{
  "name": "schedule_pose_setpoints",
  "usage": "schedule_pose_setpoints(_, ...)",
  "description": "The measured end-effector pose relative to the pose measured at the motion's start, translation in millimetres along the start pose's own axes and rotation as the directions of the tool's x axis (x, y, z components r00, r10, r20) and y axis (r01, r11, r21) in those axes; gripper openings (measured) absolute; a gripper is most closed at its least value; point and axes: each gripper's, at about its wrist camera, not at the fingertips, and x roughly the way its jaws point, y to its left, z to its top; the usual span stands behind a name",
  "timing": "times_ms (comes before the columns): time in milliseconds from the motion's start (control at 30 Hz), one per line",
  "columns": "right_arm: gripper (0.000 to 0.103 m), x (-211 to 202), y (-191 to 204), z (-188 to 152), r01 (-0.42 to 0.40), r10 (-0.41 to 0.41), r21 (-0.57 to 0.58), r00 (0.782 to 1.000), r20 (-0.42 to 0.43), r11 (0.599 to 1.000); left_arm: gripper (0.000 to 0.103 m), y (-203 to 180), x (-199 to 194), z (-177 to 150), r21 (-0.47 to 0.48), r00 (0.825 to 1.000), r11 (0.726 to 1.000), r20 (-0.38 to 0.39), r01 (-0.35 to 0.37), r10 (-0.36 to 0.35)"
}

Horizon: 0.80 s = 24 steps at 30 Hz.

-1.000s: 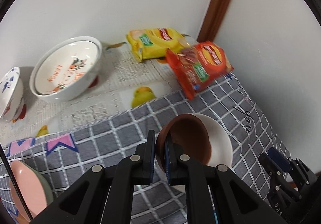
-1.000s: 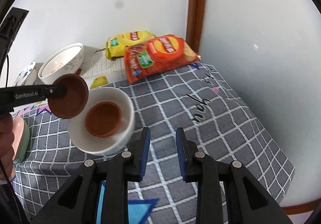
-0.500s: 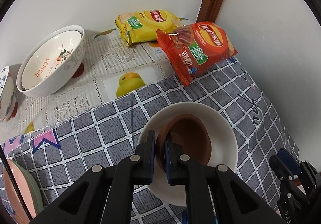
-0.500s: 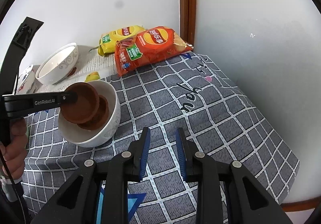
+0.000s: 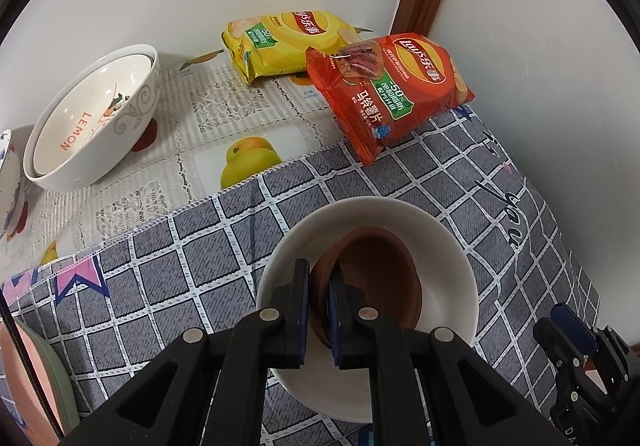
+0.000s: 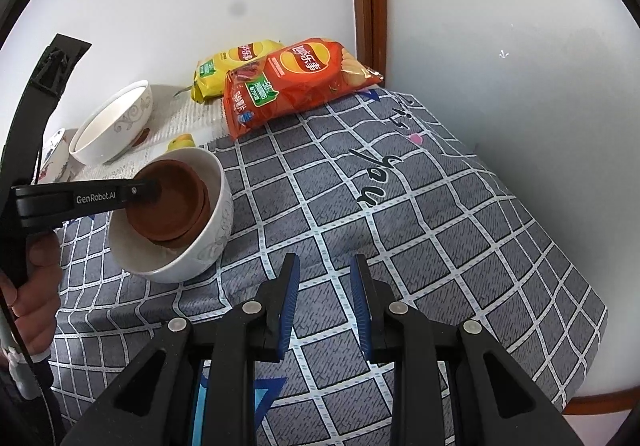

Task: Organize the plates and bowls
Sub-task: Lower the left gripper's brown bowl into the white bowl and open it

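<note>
The left hand-held gripper (image 5: 319, 302) is clenched on the rim of a brown dish (image 5: 372, 278), holding it inside the white bowl (image 5: 448, 246) on top of another brown dish. The bowl sits on the checked cloth (image 6: 400, 214) covering the bench. The right hand-held gripper (image 6: 325, 294) hangs released above the cloth, just beside the bowl, grasping nothing.

The left gripper (image 5: 319, 300), held in the person's hand (image 6: 34, 286), points steeply down with its jaws clamped together, while the right gripper (image 6: 325, 294) hovers angled downward, its jaws parted and empty.
</note>
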Motion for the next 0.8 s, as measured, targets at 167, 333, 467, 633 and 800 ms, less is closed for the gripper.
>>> schedule_pose_setpoints(167,0.026,0,0,-1,-0.006,0.006,0.002,1.000,-0.004,1.000,0.009,1,3,-1,-0.009,1.000,1.000,-0.009,0.004,-0.004)
schedule_pose_setpoints(333,0.026,0,1,-2,-0.008,0.008,0.001,1.000,-0.011,1.000,0.009,1,4,-3,-0.013,1.000,1.000,-0.014,0.009,-0.009)
schedule_pose_setpoints(467,0.026,-1,1,-3,-0.010,0.010,0.001,1.000,-0.015,1.000,0.010,0,3,-5,-0.007,1.000,1.000,-0.016,0.002,-0.002)
schedule_pose_setpoints(633,0.028,-8,1,-4,-0.006,0.006,-0.001,1.000,-0.011,1.000,0.013,0,-6,-9,-0.004,1.000,1.000,-0.010,-0.005,0.005)
schedule_pose_setpoints(800,0.028,-18,4,-3,-0.005,0.005,-0.007,1.000,-0.002,1.000,0.022,-1,-26,-13,0.007,1.000,1.000,0.023,-0.013,0.012)
